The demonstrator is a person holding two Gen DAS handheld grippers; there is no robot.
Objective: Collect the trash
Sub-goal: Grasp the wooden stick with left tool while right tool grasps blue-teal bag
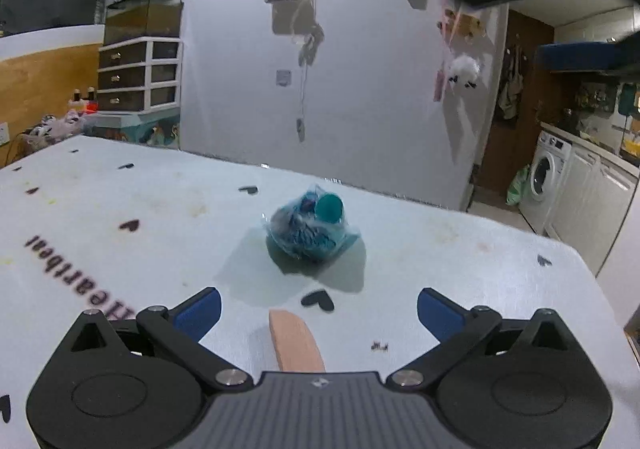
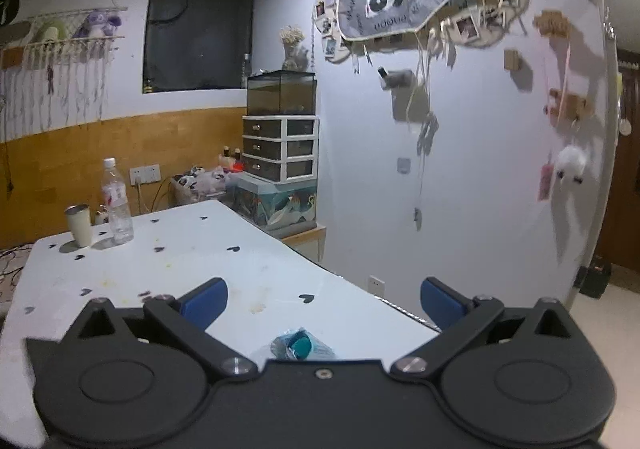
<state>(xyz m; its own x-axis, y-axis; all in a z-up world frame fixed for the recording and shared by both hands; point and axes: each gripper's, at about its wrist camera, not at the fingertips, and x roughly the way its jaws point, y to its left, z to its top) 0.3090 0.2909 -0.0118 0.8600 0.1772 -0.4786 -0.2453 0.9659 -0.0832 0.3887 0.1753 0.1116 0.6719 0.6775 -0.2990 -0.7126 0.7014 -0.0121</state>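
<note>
Target = crumpled blue plastic wad [image 1: 310, 227] w/ teal cap on top, sitting on the desk [image 1: 120, 217] near its far edge, roughly mid-span. Roundish lump, no clear long axis, so approach angle prob doesn't matter. Lies dead ahead of left gripper [image 1: 319, 307], centred btwn the fingers, near but not touching. Left gripper spread wide, holding nothing. Flat tan stick [image 1: 295, 341] on desk directly under/btwn left fingers, closer than the wad. Right gripper [image 2: 323, 299] also wide apart, empty; wad shows low in its view at [image 2: 300, 345], partly hidden by gripper body. Left looks better lined up for the pick. Bottle [image 2: 117, 203] + cup [image 2: 80, 225] at far corner, well apart.
</note>
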